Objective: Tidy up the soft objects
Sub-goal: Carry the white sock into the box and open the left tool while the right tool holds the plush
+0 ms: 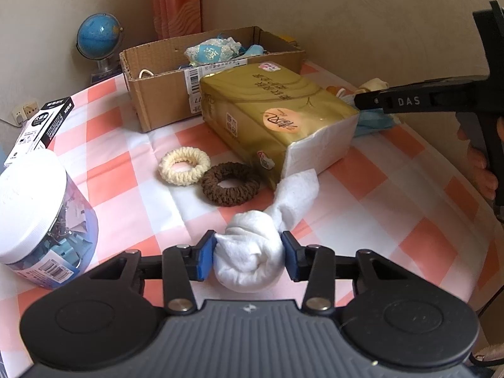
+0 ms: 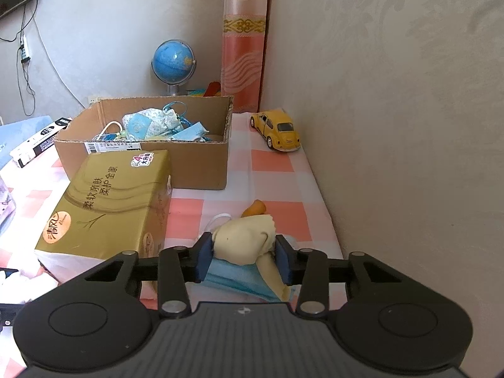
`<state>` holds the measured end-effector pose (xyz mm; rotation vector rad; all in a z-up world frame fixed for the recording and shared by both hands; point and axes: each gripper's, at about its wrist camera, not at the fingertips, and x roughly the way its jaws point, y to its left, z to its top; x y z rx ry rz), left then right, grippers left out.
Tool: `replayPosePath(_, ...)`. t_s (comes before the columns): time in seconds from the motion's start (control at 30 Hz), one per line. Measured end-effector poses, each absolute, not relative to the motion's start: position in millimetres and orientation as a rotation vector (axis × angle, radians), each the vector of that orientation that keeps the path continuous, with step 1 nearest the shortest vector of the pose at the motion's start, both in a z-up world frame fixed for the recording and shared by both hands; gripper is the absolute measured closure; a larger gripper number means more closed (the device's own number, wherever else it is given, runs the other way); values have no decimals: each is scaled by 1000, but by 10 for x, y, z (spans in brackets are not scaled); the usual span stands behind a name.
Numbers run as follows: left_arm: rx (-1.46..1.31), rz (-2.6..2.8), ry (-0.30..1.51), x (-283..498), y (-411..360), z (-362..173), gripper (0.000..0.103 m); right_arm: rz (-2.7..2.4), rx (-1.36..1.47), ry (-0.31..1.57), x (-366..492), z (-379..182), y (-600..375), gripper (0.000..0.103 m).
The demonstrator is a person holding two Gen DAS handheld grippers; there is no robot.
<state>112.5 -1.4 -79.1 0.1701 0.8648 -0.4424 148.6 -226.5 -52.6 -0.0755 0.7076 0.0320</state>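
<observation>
My left gripper [image 1: 249,253] is shut on a crumpled white cloth [image 1: 252,252] just above the checked tablecloth. A cream scrunchie [image 1: 184,165] and a brown scrunchie [image 1: 230,184] lie ahead of it. My right gripper [image 2: 244,256] is shut on a pale yellow cloth [image 2: 244,239], which lies over a blue face mask [image 2: 239,275]. The right gripper also shows in the left wrist view [image 1: 371,99], behind the tissue pack. A cardboard box [image 2: 195,160] holds several soft blue items [image 2: 151,124]; it also shows in the left wrist view [image 1: 157,97].
A gold tissue pack [image 1: 277,116] lies between the grippers, also in the right wrist view [image 2: 107,204]. A clear jar with white lid [image 1: 34,217] stands at left. A yellow toy car [image 2: 277,129], a globe [image 2: 173,61] and the wall [image 2: 393,126] are nearby.
</observation>
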Motion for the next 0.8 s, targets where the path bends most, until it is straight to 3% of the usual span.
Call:
replayPosePath(0.53,233,-499,850,1118,188,-377,61,65,-56,713,1130,-251,-2235,57)
replayPosePath(0.8,226,-446,766,1524,271,25,61,89,-66,697,1020,-128,-2188,56)
